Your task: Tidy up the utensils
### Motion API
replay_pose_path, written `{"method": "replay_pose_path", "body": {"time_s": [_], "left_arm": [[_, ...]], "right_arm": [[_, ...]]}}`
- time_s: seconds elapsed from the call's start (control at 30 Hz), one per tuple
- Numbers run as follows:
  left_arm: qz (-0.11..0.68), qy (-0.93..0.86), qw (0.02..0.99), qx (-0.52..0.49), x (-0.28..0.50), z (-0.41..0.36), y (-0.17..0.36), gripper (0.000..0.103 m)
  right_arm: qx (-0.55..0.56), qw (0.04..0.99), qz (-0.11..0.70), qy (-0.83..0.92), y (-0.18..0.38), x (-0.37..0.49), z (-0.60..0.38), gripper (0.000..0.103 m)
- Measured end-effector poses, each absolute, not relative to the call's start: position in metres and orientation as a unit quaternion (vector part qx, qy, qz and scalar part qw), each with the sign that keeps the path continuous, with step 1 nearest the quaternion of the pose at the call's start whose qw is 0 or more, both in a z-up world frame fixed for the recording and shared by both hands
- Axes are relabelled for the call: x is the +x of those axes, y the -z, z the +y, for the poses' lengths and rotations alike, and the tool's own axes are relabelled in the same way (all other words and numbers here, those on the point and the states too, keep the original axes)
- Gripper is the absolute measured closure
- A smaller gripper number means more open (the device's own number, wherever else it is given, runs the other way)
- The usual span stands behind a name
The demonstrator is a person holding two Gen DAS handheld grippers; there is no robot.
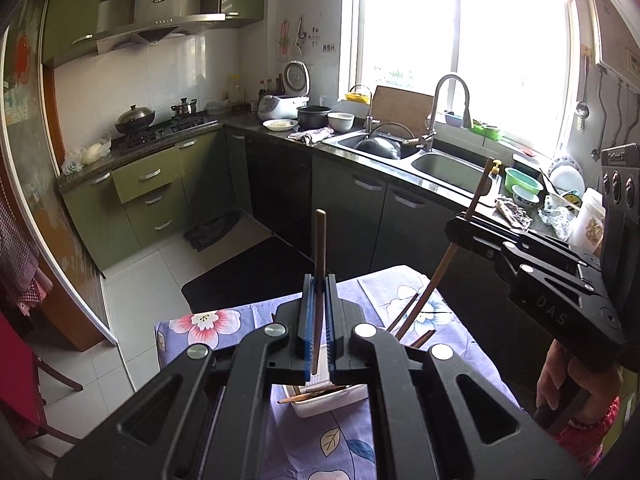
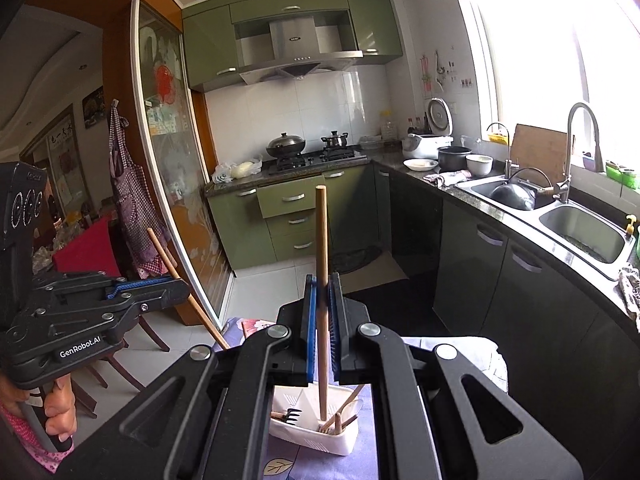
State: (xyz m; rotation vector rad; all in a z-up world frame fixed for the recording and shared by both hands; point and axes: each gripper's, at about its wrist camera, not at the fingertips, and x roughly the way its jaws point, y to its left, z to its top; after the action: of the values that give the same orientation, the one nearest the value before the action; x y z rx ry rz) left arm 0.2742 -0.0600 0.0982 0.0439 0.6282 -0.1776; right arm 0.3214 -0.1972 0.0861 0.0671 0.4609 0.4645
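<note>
Left gripper [image 1: 319, 312]: clenched on upright wooden chopstick [image 1: 320, 248]; right gripper [image 2: 323, 320]: clenched on second wooden chopstick [image 2: 321, 232]; white utensil tray [image 2: 316, 438] below both, holding utensils, on floral tablecloth [image 1: 208, 326]

The right gripper [image 1: 466, 222], seen from the left wrist camera to the right of and above the left pair of tongs, carries the letters "DAS" in grey on its black body. From the right wrist camera, the left gripper [image 2: 178, 286], left of the right tongs, bears a small label reading "GenRobot.AI" in white on its lower bar. The range hood [image 2: 298, 50], far beyond the tongs above the stove, has a small brand badge, too tiny to read. A wall scroll [image 2: 62, 140] at far left shows dark characters, perhaps Chinese.
</note>
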Motion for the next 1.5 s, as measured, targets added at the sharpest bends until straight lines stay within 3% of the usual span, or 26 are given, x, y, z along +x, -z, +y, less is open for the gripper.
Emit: {"method": "replay_pose_path", "body": {"time_s": [0.43,0.47,0.53,0.57,0.63,0.7,0.73,0.8,0.83,0.87,0.93,1.03,1.27,1.5], "left_arm": [[0.357,0.080,0.931,0.005,0.297,-0.053,-0.018,0.097],[0.355,0.078,0.932,0.006,0.295,-0.053,-0.016,0.094],[0.346,0.072,0.935,0.013,0.289,-0.054,-0.016,0.074],[0.339,0.069,0.938,0.014,0.284,-0.053,-0.017,0.056],[0.321,0.067,0.945,0.008,0.270,-0.051,-0.022,0.046],[0.305,0.067,0.950,0.006,0.255,-0.048,-0.028,0.039],[0.295,0.068,0.953,0.001,0.245,-0.047,-0.030,0.033],[0.273,0.059,0.960,-0.010,0.223,-0.042,-0.033,0.011],[0.260,0.055,0.964,-0.013,0.211,-0.040,-0.032,0.008],[0.248,0.048,0.968,-0.013,0.199,-0.038,-0.030,0.007],[0.235,0.029,0.972,-0.008,0.177,-0.035,-0.022,0.007],[0.235,0.021,0.972,-0.014,0.152,-0.030,-0.004,0.007],[0.227,0.000,0.974,-0.012,0.104,-0.024,0.021,0.007],[0.218,0.002,0.976,-0.005,0.066,-0.028,0.026,0.007]], "right_arm": [[0.022,0.928,0.290,-0.232,-0.004,0.350,-0.178,0.095],[0.021,0.928,0.291,-0.233,-0.001,0.349,-0.178,0.090],[0.018,0.928,0.290,-0.234,0.001,0.343,-0.177,0.085],[0.019,0.928,0.287,-0.235,0.001,0.337,-0.177,0.085],[0.021,0.930,0.279,-0.240,-0.002,0.324,-0.181,0.084],[0.025,0.933,0.265,-0.243,-0.007,0.306,-0.187,0.076],[0.025,0.935,0.256,-0.242,-0.009,0.295,-0.191,0.067],[0.027,0.940,0.239,-0.241,-0.010,0.269,-0.198,0.055],[0.027,0.942,0.233,-0.239,-0.008,0.256,-0.202,0.044],[0.028,0.945,0.226,-0.236,-0.004,0.243,-0.206,0.028],[0.030,0.950,0.212,-0.228,0.005,0.216,-0.214,0.013],[0.038,0.957,0.201,-0.207,0.026,0.179,-0.225,0.005],[0.038,0.967,0.183,-0.171,0.069,0.113,-0.237,0.005],[0.016,0.975,0.150,-0.163,0.066,0.061,-0.243,0.005]]}}
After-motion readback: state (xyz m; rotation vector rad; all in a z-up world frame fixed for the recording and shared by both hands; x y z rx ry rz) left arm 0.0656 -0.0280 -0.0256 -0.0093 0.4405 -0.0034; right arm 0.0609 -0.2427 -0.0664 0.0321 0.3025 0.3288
